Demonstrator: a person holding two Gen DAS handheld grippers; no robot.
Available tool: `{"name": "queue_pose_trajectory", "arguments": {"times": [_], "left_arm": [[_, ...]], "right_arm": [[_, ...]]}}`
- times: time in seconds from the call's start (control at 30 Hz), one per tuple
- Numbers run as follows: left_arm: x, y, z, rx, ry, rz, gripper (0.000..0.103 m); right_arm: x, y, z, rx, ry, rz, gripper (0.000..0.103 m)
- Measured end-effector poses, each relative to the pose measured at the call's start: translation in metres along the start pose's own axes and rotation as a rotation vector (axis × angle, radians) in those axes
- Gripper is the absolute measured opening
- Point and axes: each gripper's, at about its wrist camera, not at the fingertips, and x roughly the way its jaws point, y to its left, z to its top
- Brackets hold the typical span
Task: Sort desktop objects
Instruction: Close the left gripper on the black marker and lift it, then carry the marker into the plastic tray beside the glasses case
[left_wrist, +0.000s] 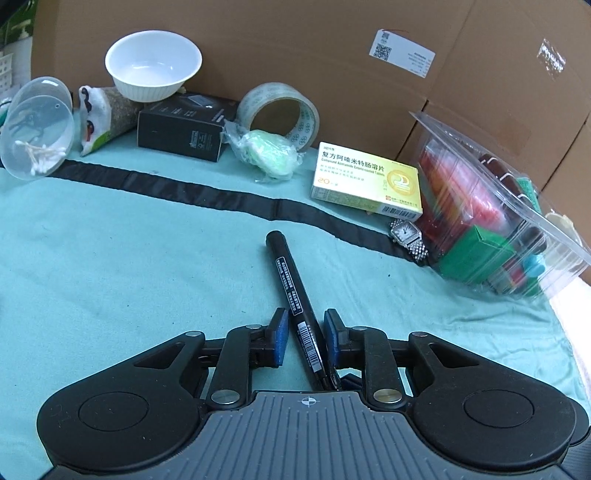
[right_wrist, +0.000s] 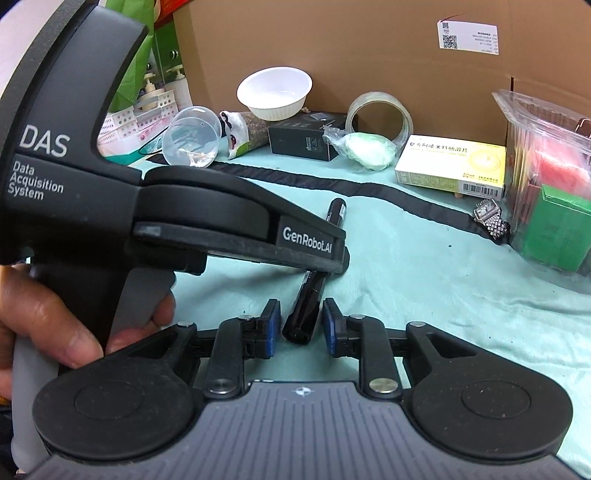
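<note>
Where cardboard backs: teal cloth (left_wrist: 129, 258)

A brown cardboard wall (left_wrist: 332, 55) stands upright along the back of the worktop and bears a white shipping label (left_wrist: 402, 53) printed with QR codes. It has a vertical fold to the right of the label. A teal cloth (left_wrist: 129, 240) covers the worktop, and a black strip (left_wrist: 184, 184) crosses the cloth from left to right. Beyond the left end of the cardboard, a white perforated basket (right_wrist: 140, 118) holds pale pump bottles (right_wrist: 162, 81), with a green bag (right_wrist: 129, 37) behind them.
</note>
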Motion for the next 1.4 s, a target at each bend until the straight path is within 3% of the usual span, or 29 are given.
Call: {"name": "queue_pose_trajectory", "arguments": {"times": [0.07,0.1,0.43,0.9,1.2,1.4], "left_arm": [[0.0,-0.002,0.0,0.023,-0.002,0.001,0.034],[0.001,-0.004,-0.001,0.042,-0.004,0.006,0.019],[-0.011,-0.017,-0.001,0.027,-0.032,-0.019,0.016],[-0.053,-0.075,0.042,0.078,-0.199,-0.134,0.016],[-0.032,-0.137,0.077,0.139,-0.218,-0.257,0.016],[-0.002,-0.17,0.096,0.19,-0.202,-0.291,0.016]], "right_arm": [[0.0,0.0,0.0,-0.008,-0.001,0.001,0.028],[0.0,-0.001,0.0,-0.01,-0.002,-0.002,0.026],[-0.02,0.0,0.0,-0.002,-0.034,-0.02,0.025],[-0.084,-0.021,0.031,-0.003,-0.256,-0.091,0.025],[-0.111,-0.069,0.046,0.049,-0.349,-0.209,0.025],[-0.113,-0.106,0.054,0.102,-0.368,-0.241,0.025]]}}
